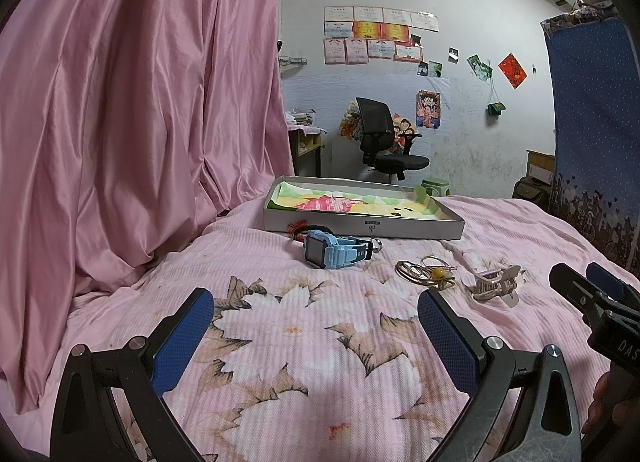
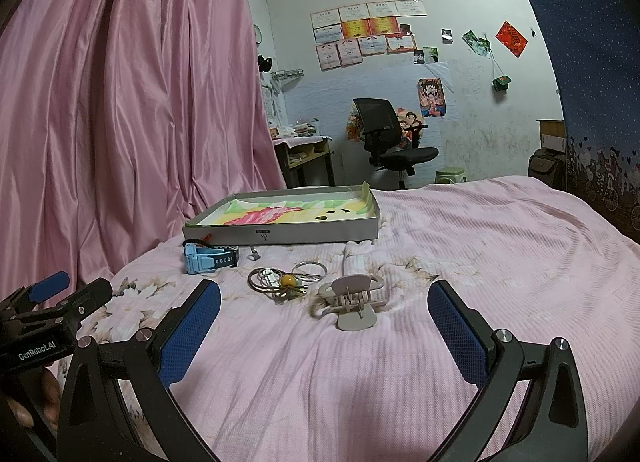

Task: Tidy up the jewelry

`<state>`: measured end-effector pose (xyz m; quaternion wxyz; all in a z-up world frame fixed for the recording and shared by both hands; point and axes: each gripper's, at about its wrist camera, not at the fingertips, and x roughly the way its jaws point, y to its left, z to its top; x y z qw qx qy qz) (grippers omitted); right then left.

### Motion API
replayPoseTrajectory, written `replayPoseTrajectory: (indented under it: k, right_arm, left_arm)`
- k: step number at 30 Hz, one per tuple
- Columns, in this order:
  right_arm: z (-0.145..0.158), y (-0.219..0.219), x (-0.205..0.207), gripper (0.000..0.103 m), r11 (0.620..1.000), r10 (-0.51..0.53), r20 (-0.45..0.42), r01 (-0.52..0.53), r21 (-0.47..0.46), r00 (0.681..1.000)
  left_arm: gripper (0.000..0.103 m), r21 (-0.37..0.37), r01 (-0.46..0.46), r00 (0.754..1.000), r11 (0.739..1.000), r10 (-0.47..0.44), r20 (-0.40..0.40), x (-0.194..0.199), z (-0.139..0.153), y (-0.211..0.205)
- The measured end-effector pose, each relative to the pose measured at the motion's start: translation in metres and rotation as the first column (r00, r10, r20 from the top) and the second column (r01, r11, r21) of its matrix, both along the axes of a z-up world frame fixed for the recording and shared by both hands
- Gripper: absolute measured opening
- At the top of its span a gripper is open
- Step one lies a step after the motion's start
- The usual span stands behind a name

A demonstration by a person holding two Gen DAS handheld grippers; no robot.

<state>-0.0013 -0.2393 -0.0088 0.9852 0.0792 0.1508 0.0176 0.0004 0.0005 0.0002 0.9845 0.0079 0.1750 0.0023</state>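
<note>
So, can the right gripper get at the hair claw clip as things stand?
Probably yes: the right gripper is open, the hair claw clip lies directly ahead on the bedspread, and nothing sits between them.

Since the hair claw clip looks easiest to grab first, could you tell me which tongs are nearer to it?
The right tongs: the hair claw clip lies just ahead, between their open fingers. The left tongs sit farther off, with the clip ahead to their right.

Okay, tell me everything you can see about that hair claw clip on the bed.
The hair claw clip is beige, plastic-looking, with two curved jaws of interlocking teeth, closed, and a flat grip tab pointing toward the camera. It lies on the pink bedspread, right of the bangles, possibly brushing them. Neither gripper touches it; the open right gripper faces it.
</note>
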Motion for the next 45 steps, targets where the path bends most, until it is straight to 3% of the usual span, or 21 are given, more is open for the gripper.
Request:
replayPoseTrajectory:
  k: [26, 33, 39, 45]
  right_arm:
    - [0.0, -0.001, 0.0, 0.102, 1.0, -0.001, 0.002, 0.001, 0.004, 1.0]
    - [0.004, -0.004, 0.006, 0.102, 0.999, -0.013, -0.005, 0.014, 0.031, 1.0]
    - [0.005, -0.013, 0.024, 0.102, 0.999, -0.03, -0.087, 0.033, 0.034, 0.996]
    - [0.004, -0.015, 0.056, 0.102, 1.0, 0.024, -0.184, -0.026, -0.01, 0.983]
  left_arm:
    - [0.103, 0.004, 0.001, 1.0, 1.0, -0.001, -0.001, 0.0, 0.0, 0.0]
    - [0.103, -0.042, 0.028, 0.999, 0.999, -0.03, -0.035, -0.001, -0.003, -0.001]
    - [0.102, -0.074, 0.047, 0.994, 0.996, -0.054, -0.091, 0.019, -0.006, -0.007]
    - [0.103, -0.08, 0.078, 0.979, 0.994, -0.091, -0.184, 0.051, 0.0, -0.005]
